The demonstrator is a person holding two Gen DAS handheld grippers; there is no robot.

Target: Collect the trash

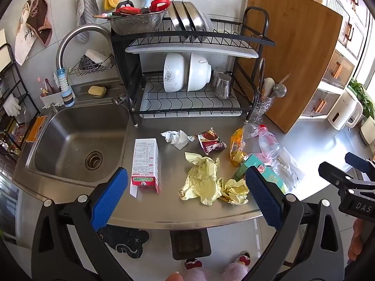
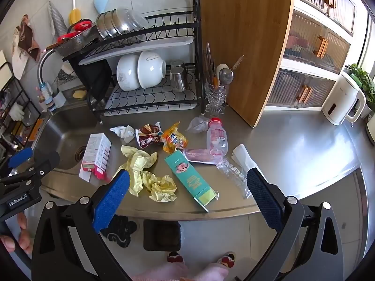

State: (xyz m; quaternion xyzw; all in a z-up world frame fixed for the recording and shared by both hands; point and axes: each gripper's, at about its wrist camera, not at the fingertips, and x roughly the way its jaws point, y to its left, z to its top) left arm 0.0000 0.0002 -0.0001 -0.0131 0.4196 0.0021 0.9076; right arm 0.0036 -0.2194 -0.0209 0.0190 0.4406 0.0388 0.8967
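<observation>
Trash (image 1: 206,178) scattered on steel counter (image 1: 316,149) right of sink (image 1: 70,140), ahead of and below both grippers. Left gripper (image 1: 185,194) and right gripper (image 2: 187,196) jaws wide apart, empty, hovering off counter's front edge.

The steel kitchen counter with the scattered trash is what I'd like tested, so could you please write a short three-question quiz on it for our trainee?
1. True or false: the left gripper and the right gripper both hold trash.
2. Which lies nearest the steel sink? A) clear plastic bottle with red cap B) white and pink carton C) teal cardboard box
3. Fill in: the crumpled yellow paper lies on the steel counter in front of the black two-tier ____ rack.

Key: 1 false, both are open and empty; 2 B; 3 dish.
</observation>
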